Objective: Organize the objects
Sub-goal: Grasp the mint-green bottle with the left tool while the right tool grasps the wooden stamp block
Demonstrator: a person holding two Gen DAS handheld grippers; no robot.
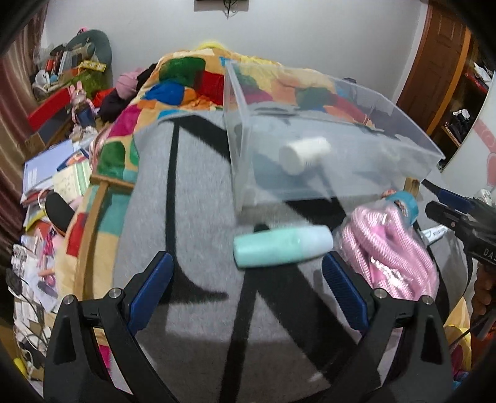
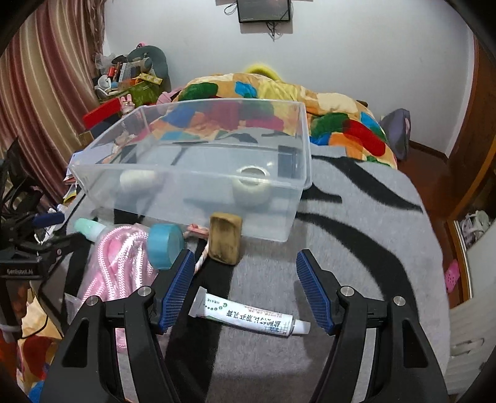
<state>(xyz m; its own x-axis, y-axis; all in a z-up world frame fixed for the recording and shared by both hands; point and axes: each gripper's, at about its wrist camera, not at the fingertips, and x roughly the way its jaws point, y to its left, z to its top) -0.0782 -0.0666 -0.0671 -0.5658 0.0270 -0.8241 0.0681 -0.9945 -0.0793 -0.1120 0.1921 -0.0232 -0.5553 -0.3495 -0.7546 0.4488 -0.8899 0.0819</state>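
A clear plastic bin stands on a grey striped blanket. It holds a white bottle and a white tape roll. My left gripper is open, with a mint-green bottle lying just ahead of its fingertips. My right gripper is open over a white ointment tube. A bagged pink rope, a blue tape roll and a brown block lie in front of the bin.
A colourful patchwork quilt is heaped behind the bin. Cluttered books and boxes fill the left side. A wooden door and a wall screen are at the back.
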